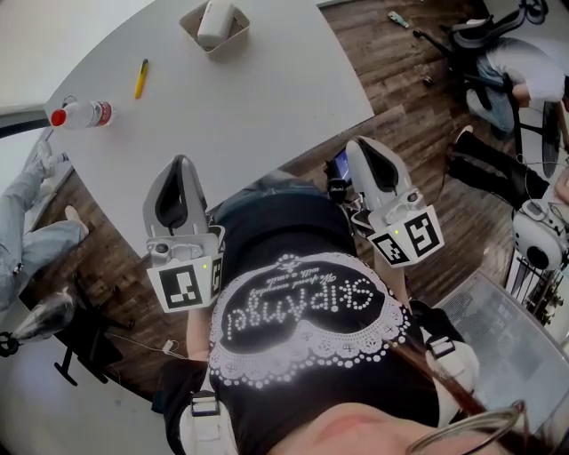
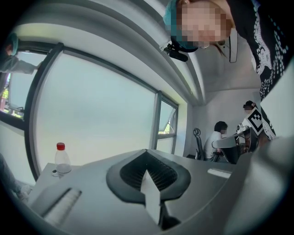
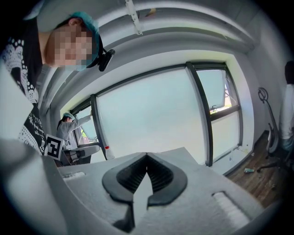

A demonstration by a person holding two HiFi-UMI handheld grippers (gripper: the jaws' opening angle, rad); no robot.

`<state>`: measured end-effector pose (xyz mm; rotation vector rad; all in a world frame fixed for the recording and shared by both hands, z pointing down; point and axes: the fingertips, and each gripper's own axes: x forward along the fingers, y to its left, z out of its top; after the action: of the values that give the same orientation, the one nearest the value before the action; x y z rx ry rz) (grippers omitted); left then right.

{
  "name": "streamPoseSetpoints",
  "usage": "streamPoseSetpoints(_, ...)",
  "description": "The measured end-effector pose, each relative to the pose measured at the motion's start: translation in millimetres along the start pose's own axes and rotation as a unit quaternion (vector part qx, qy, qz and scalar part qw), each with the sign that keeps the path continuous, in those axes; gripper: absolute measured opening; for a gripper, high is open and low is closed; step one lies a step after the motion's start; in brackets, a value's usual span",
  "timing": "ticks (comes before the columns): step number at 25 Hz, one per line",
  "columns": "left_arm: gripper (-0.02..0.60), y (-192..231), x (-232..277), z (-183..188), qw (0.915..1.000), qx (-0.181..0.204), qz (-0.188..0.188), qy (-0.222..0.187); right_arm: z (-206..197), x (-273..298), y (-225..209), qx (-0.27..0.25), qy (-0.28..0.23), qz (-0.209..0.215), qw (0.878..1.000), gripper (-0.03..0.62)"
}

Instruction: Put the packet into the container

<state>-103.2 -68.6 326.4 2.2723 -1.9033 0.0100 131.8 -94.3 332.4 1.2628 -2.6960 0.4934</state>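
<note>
Left hand-held gripper (image 2: 147, 153) and right hand-held gripper (image 3: 147, 155), held short of the table (image 1: 249, 98).
Both press their ribbed dark pads (image 2: 133, 170) together on nothing, grey moulded shells level. They probably idle because the white, soft-looking packet (image 1: 216, 19) already lies in the square, slope-walled container (image 1: 191, 31) at the smooth, pale, rounded table's far edge, well apart from either.

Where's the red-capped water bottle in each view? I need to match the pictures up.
Head view: water bottle at the far left edge of the table.
Left gripper view: lower left, upright in front of the window.
Right gripper view: small, left of centre, with only its red cap clear.
Shared landmark: the dark window upright, just left of the bottle in both gripper views. It is not in the head view.
</note>
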Motion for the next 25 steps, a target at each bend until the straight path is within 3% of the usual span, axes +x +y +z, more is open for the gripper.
streamPoseSetpoints(25, -0.003, -2.9, 5.5, -4.8, 0.9999, -0.009, -0.003, 0.006, 2.1, 1.4, -2.5, -0.004, 0.003, 0.003, 1.000, 0.002)
